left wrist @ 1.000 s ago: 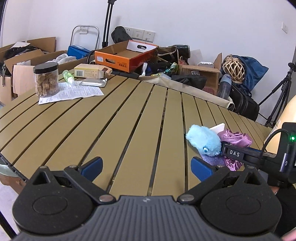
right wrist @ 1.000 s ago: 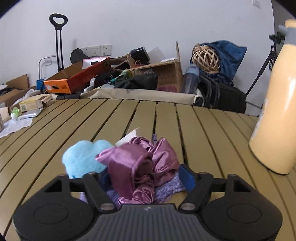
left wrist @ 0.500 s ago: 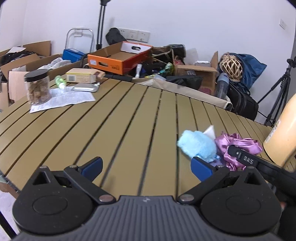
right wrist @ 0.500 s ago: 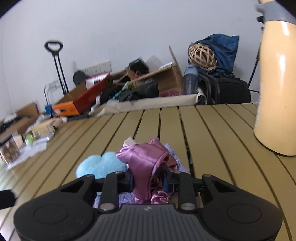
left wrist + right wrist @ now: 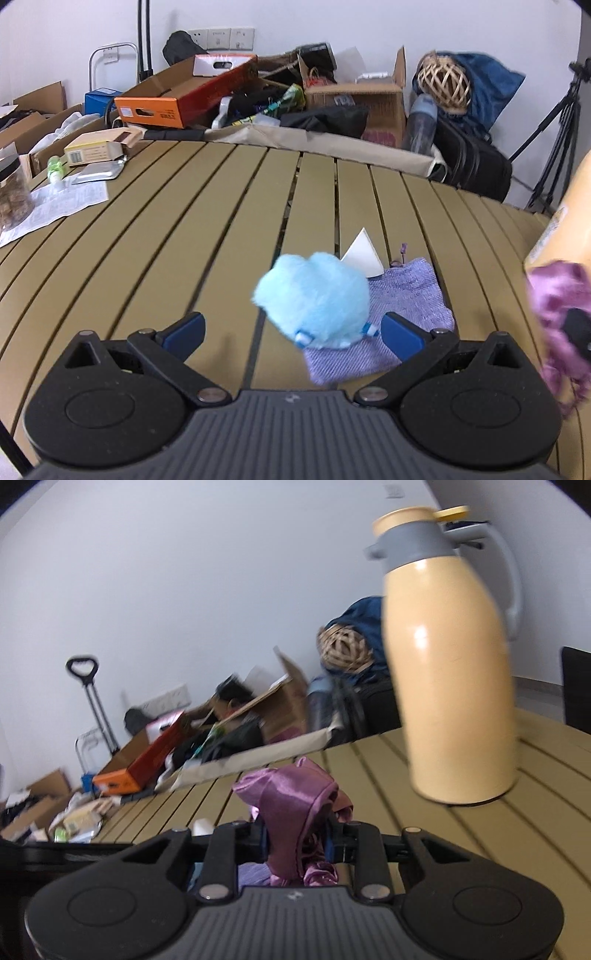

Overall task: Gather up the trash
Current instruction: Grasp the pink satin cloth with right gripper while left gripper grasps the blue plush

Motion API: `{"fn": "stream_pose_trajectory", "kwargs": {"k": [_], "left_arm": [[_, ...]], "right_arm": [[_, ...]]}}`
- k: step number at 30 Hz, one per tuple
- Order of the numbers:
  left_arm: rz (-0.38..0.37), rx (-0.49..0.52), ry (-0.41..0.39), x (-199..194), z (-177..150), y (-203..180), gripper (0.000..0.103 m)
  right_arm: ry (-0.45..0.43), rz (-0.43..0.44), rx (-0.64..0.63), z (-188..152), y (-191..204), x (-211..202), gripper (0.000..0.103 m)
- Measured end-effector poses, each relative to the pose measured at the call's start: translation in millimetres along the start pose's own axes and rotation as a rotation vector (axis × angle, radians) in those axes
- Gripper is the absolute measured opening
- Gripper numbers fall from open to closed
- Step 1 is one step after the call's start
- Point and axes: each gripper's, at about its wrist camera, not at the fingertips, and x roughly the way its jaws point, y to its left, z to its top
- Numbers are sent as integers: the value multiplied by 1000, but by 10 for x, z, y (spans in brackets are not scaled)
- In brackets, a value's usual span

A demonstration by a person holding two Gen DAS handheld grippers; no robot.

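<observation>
The right gripper (image 5: pixel 297 840) has its blue-padded fingers clamped on a crumpled piece of shiny purple satin cloth (image 5: pixel 295 805), which bulges up between them above the olive-brown slatted table (image 5: pixel 369 771); in the left wrist view the same cloth (image 5: pixel 557 314) shows only as a motion-blurred purple mass at the right edge, with the black tip of the gripper in front of it. The left gripper (image 5: pixel 291 328) hovers with its fingers wide apart and nothing between the pads, just in front of a fluffy light-blue plush ball (image 5: pixel 314 299) that lies on a flat lavender woven cloth (image 5: pixel 406 295) near the table's right side. A white folded paper corner (image 5: pixel 362 254) sticks up behind the ball, its lower part hidden. A tall cream-yellow thermos jug with a grey collar and handle (image 5: pixel 450 657) stands near the table's right edge, close behind the held cloth. Toward the table's left edge lie a printed white paper sheet (image 5: pixel 55 206), a small tan carton (image 5: pixel 96 149), a silver foil pack (image 5: pixel 99 171), and a clear jar of brown pieces (image 5: pixel 13 192) cut off by the frame; their print is too small to read. Beyond the far edge, an orange cardboard box (image 5: pixel 177 99) carries a label that cannot be read.
</observation>
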Motion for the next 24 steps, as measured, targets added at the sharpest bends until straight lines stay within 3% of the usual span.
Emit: {"fn": "stream_pose_trajectory", "kwargs": {"k": [6, 11, 13, 18, 24], "left_arm": [[63, 4, 62, 373, 106, -191, 103], [99, -5, 64, 549, 137, -259, 103], [102, -8, 69, 593, 140, -266, 99], [95, 10, 62, 610, 120, -294, 73], [102, 48, 26, 499, 62, -317, 72]], "right_arm": [[-31, -28, 58, 60, -312, -76, 25], [-26, -37, 90, 63, -438, -48, 25], [-26, -37, 90, 62, -438, -44, 25], [-22, -29, 90, 49, -439, -70, 25], [-12, -5, 85, 40, -363, -110, 25]]}}
